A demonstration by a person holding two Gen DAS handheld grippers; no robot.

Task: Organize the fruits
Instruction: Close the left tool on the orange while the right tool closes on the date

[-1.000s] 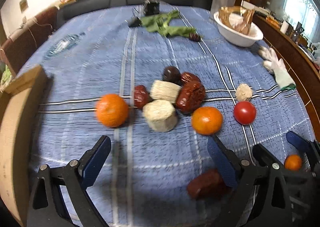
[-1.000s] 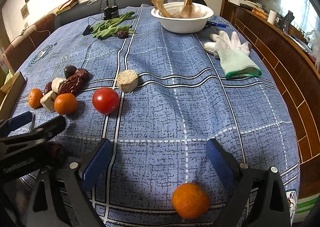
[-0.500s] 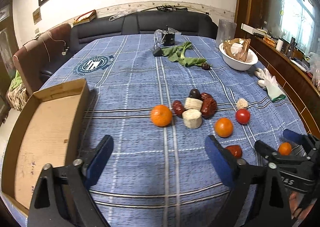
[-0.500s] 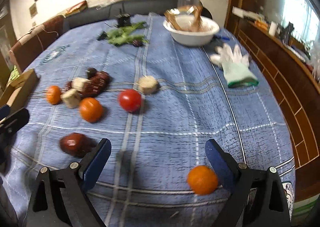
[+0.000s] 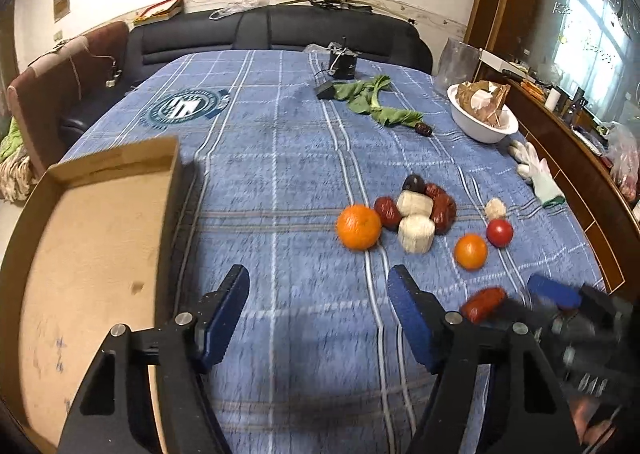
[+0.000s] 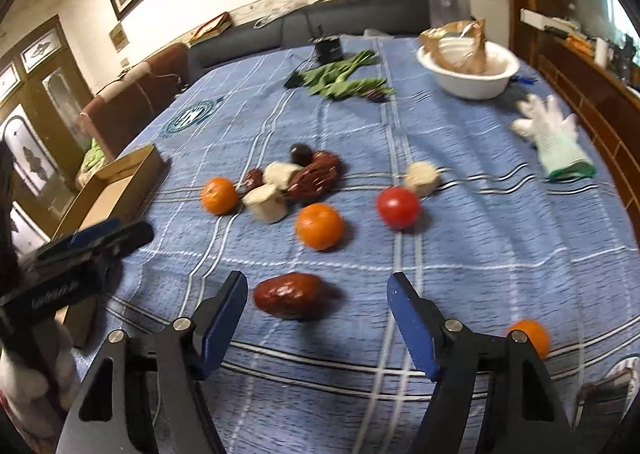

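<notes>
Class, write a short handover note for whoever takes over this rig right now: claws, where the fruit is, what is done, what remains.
Left claw: nothing between its jaws, which are closing, above bare cloth beside the cardboard box.
Right claw: also holding nothing, jaws closing; a lone red date lies just ahead of it.
Fruit: three oranges, a tomato and a pile of dates are spread on the blue tablecloth.
Done: nothing in the box yet.
Left: all the fruit is still to be sorted.

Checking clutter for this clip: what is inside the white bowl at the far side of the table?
The white bowl holds crumpled brown packaging that sticks up above its rim. Whatever lies beneath the packaging, at the bowl's bottom, is covered and cannot be seen.
</notes>
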